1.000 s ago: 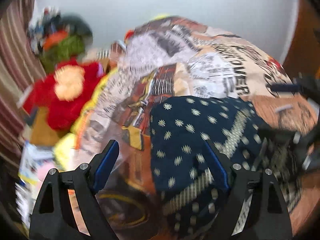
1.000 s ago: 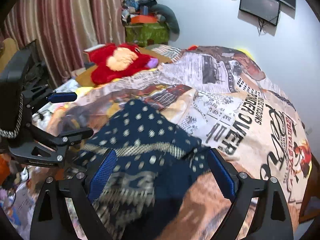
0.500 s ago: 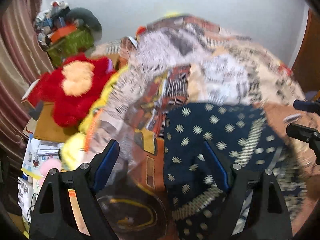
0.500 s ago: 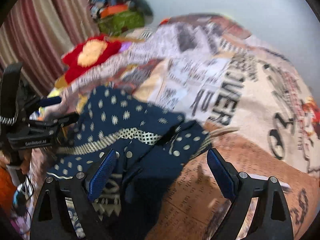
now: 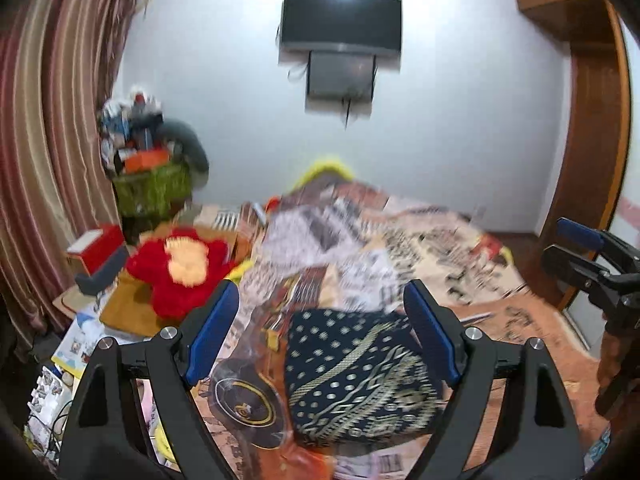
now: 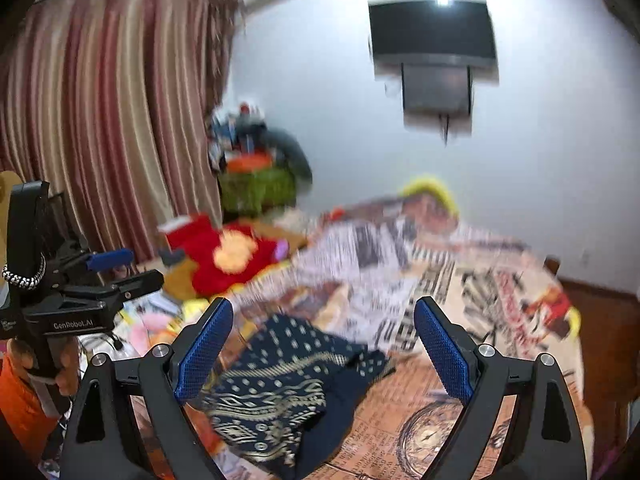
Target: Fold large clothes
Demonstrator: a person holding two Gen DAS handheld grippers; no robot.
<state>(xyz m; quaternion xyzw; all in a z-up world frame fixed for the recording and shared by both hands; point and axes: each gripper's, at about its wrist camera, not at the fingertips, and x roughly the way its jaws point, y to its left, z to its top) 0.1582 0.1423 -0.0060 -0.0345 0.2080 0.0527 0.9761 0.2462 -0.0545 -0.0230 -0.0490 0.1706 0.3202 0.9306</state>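
A navy garment with pale dots and a gold border (image 5: pixel 356 372) lies folded into a compact pile on the printed bedsheet (image 5: pixel 432 248). It also shows in the right wrist view (image 6: pixel 288 384). My left gripper (image 5: pixel 322 336) is open and empty, raised above and behind the garment. My right gripper (image 6: pixel 323 344) is open and empty, also raised above it. The right gripper shows at the right edge of the left wrist view (image 5: pixel 588 256), and the left gripper at the left of the right wrist view (image 6: pixel 104 272).
A red plush toy (image 5: pixel 180 272) lies at the bed's left side beside boxes and papers. A green basket of clutter (image 5: pixel 152 188) stands by the striped curtain (image 5: pixel 52 140). A TV (image 5: pixel 340 20) hangs on the far wall. A wooden door frame (image 5: pixel 592 140) stands right.
Both grippers have lifted and tilted up away from the garment, so the wall and TV now show. The garment stays on the bed.
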